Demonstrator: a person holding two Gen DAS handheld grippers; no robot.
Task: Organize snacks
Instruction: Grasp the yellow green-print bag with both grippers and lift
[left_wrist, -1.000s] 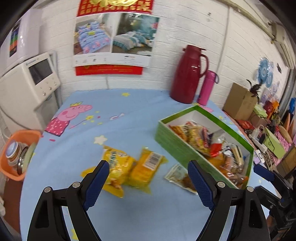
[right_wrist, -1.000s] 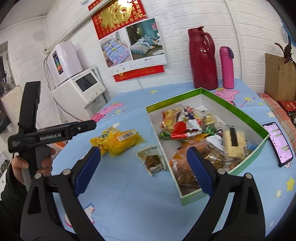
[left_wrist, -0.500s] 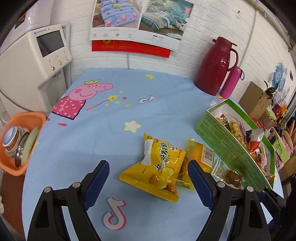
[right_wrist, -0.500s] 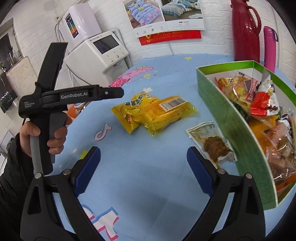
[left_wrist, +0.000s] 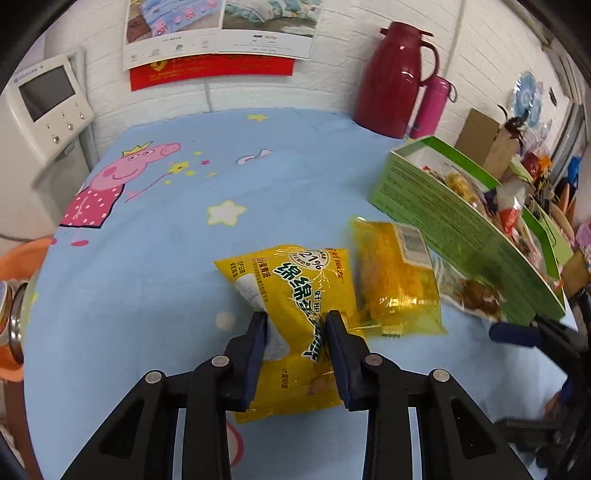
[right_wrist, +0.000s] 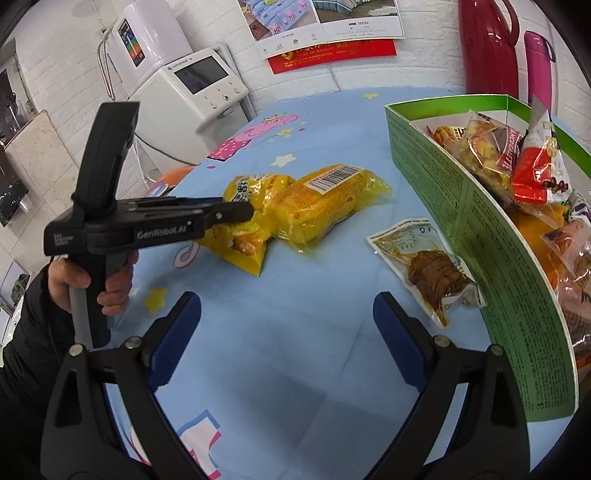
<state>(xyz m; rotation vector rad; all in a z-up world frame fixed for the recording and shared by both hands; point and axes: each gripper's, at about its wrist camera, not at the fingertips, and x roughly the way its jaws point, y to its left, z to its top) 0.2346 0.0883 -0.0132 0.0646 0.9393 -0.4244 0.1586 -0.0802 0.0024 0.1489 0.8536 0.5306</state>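
And our left tool (left_wrist: 295, 321) has just clamped onto the yellow snack bag (left_wrist: 291, 291), still on the tabletop (left_wrist: 147, 258); right tool (right_wrist: 286, 317) waits wide open, empty. Next, the green box (right_wrist: 480, 221)!

Three snack packets (left_wrist: 295, 295) in a row on the tablecloth (left_wrist: 147, 240) — snack box (left_wrist: 443, 210) right, flasks (left_wrist: 395, 81) behind

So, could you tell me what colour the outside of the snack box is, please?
Green, with small dark print on its wall; the snack box shows best in the right wrist view.
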